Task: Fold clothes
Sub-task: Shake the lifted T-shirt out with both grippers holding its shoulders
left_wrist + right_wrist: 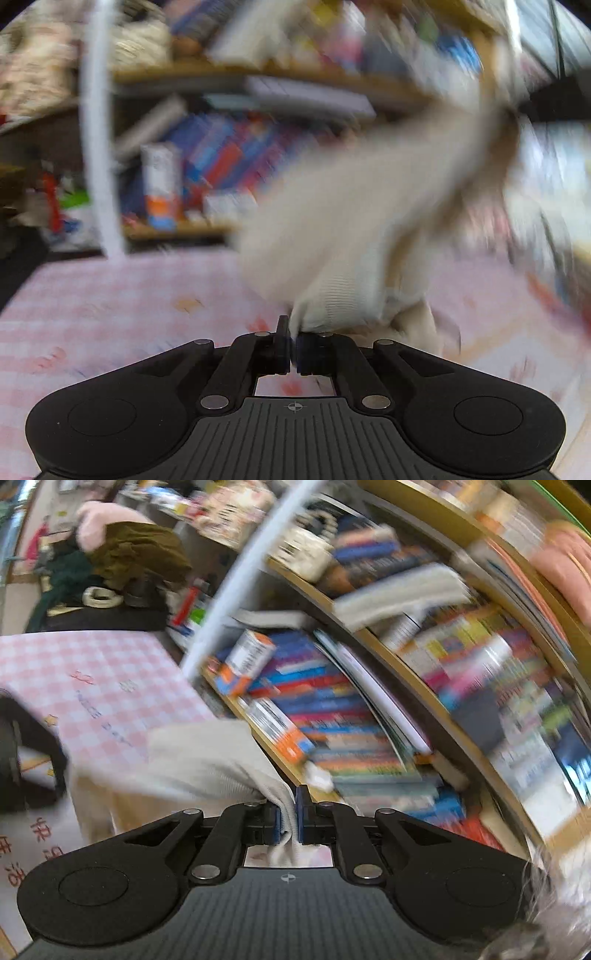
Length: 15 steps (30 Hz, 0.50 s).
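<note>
A cream knitted garment (354,236) with a ribbed hem hangs lifted above the pink checked tablecloth (110,302). My left gripper (293,345) is shut on its ribbed edge, and the cloth stretches up and to the right, blurred by motion. My right gripper (293,816) is shut on another ribbed edge of the same garment (207,760), which trails left and down over the tablecloth (92,686). Both views are motion-blurred.
A wooden bookshelf (229,155) packed with books stands right behind the table; it also fills the right wrist view (388,709). A white pole (96,147) rises at the table's far edge. A pile of dark clothes (122,561) sits beyond the table's far left.
</note>
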Motion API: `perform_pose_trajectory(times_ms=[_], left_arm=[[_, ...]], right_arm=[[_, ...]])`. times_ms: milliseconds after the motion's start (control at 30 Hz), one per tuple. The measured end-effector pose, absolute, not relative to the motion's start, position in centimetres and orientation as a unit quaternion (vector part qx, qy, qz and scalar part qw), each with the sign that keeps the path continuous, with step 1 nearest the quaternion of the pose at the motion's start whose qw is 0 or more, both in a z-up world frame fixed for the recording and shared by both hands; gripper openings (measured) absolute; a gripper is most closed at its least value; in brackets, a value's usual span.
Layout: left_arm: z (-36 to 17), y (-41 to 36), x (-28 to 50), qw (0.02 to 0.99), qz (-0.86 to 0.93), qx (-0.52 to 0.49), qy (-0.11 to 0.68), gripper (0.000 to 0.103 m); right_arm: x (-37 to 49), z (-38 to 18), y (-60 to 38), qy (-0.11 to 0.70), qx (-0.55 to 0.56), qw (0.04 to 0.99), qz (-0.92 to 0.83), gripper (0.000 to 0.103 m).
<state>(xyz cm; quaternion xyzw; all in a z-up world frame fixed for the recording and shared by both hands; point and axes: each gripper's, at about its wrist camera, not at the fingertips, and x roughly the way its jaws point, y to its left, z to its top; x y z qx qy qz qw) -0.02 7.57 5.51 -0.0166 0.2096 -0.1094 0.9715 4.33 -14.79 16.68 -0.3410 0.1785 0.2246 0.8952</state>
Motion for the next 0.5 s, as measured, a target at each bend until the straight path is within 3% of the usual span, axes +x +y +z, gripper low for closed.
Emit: perform_pose_trajectory(times_ms=[133, 300, 500], left_arm=[[13.4, 9.1, -3.3, 0.991, -0.103, -0.008, 0.086, 0.002], [23.4, 9.5, -9.7, 0.987, -0.095, 0.042, -0.124, 0.002], [30.4, 9.3, -16.6, 0.943, -0.073, 0.067, -0.319, 0.002]], right_arm=[[1.1, 19.0, -17.5, 0.124, -0.302, 0.926, 0.192, 0.007], [-5.3, 26.1, -18.7, -0.052, -0.268, 0.951, 0.147, 0.005], [-12.0, 32.7, -19.4, -0.257, -0.242, 0.928, 0.12, 0.005]])
